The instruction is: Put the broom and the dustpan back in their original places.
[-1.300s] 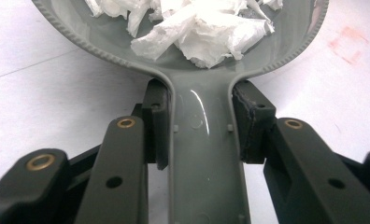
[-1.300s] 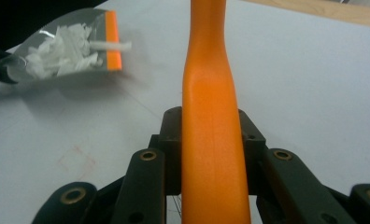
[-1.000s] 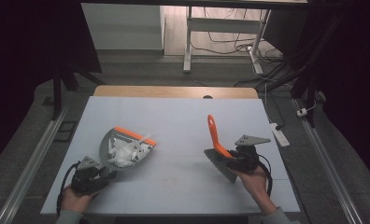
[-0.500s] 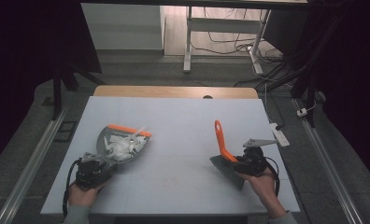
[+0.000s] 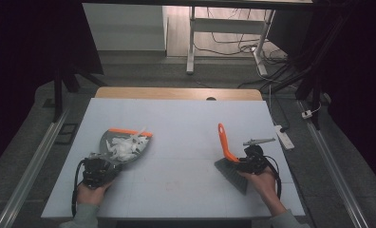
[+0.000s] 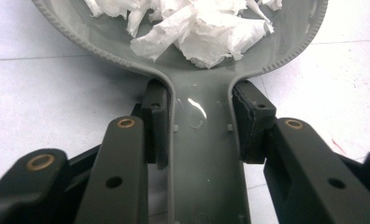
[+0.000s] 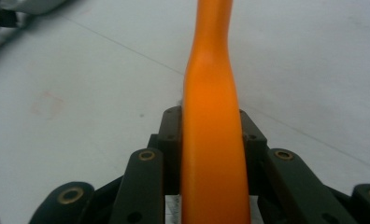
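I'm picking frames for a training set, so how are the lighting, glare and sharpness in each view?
High view: the table is evenly lit, its surroundings nearly black, with slight wide-angle bowing at the edges. Left gripper view: sharp, with a small glare spot on the grey dustpan handle; the paper scraps are bright but keep their detail. Right gripper view: the close orange brush handle looks soft and the tabletop behind it hazy.

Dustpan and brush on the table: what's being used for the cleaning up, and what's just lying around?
In use: grey dustpan with white paper scraps, held by the left gripper; orange-handled brush, held by the right gripper.

Lying about: power strip and cables on the floor.
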